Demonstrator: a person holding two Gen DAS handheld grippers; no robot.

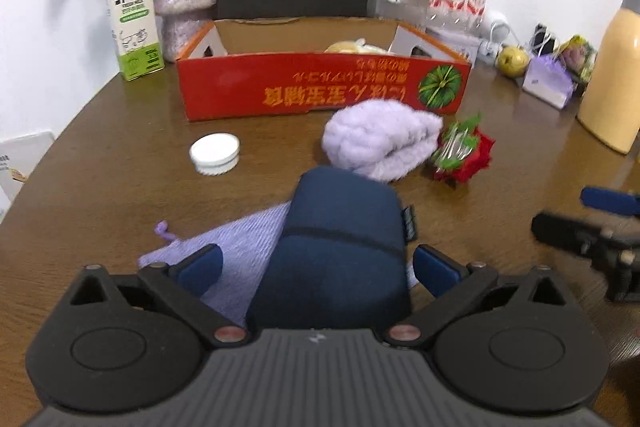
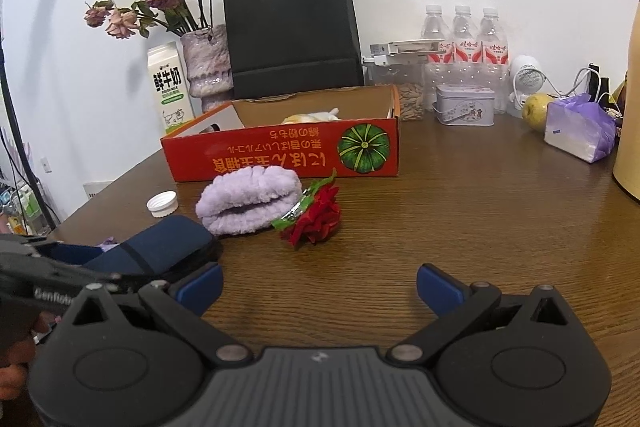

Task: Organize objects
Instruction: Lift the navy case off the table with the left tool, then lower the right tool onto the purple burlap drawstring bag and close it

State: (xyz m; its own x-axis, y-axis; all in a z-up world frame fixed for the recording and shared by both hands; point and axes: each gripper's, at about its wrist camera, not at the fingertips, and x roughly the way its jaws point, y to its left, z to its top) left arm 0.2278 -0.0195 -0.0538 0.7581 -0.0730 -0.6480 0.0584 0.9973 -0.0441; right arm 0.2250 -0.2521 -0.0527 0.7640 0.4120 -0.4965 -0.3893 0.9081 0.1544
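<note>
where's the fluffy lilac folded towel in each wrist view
Left wrist view: the fluffy lilac folded towel lies right of centre, beyond the navy pouch, with the red fabric rose at its right.
Right wrist view: it lies left of centre, rose at its right.
Shared landmark: the red cardboard box just behind it.

Left claw (image 1: 316,267) wide open around navy pouch (image 1: 340,247), purple cloth (image 1: 240,251) underneath
</note>
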